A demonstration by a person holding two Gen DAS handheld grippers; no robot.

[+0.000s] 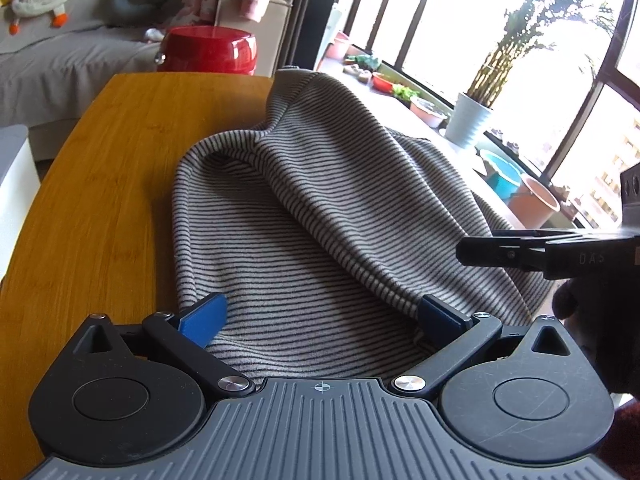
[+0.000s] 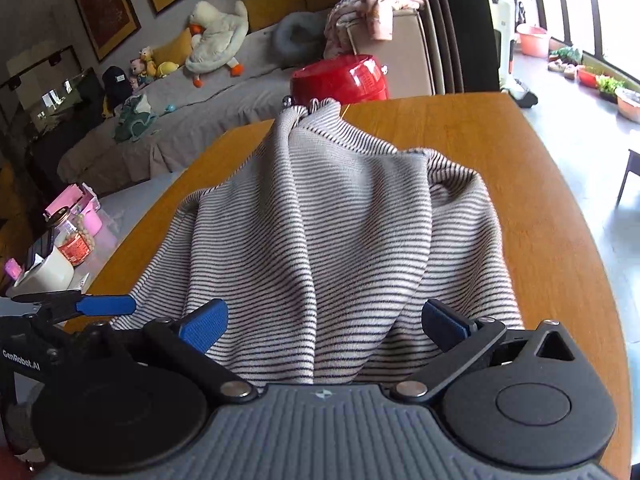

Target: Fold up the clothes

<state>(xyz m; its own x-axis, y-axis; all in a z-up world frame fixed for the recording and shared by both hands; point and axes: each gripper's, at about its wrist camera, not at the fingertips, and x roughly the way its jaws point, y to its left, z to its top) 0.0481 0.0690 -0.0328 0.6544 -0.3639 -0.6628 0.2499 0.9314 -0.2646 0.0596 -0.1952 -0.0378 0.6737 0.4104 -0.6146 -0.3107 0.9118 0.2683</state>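
A grey sweater with thin dark stripes [image 1: 320,208] lies rumpled on the wooden table [image 1: 112,184], with a thick fold running diagonally across it. My left gripper [image 1: 322,320] is open at its near edge, and the blue pads [image 1: 204,318] sit wide apart on the cloth. The right gripper [image 1: 500,256] comes in from the right just above the sweater. In the right wrist view the sweater [image 2: 328,240] rises in folds toward the table's far edge. My right gripper [image 2: 324,322] is open over its near hem, with the left gripper [image 2: 104,306] beside it at left.
A red stool [image 1: 212,48] stands past the table's far edge, with a grey sofa [image 2: 200,120] holding plush toys and clothes behind it. A jar and small items [image 2: 72,236] sit on a low surface to the left. Plant pots and basins [image 1: 468,120] line the window.
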